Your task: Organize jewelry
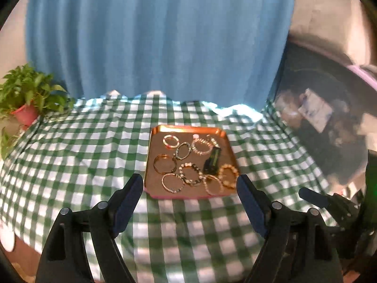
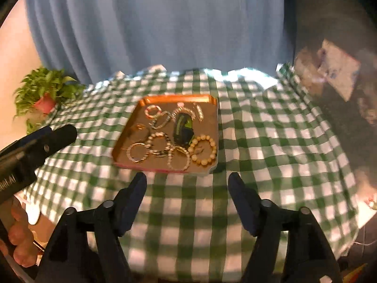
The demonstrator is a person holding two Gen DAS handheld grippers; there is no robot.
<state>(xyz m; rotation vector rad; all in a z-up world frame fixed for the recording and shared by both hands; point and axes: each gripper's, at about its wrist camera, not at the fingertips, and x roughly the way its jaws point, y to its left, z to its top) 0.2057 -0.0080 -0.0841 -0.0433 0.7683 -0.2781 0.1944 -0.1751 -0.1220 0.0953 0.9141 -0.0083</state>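
A copper-coloured tray (image 1: 155,141) lies on the green checked cloth, holding several bracelets and rings: beaded ones, thin gold hoops, an amber bead bracelet (image 1: 228,174) and a dark green bangle (image 1: 212,160). My left gripper (image 1: 189,189) is open and empty, just in front of the tray's near edge. In the right wrist view the same tray (image 2: 213,118) sits ahead, with the amber bracelet (image 2: 203,149) and green bangle (image 2: 183,128) at its right. My right gripper (image 2: 187,185) is open and empty, just short of the tray.
A potted plant in a red pot (image 1: 26,99) stands at the table's far left. A blue curtain (image 1: 153,35) hangs behind. Dark clutter (image 1: 329,122) lies off the table's right side. The green checked cloth (image 2: 271,141) covers the table.
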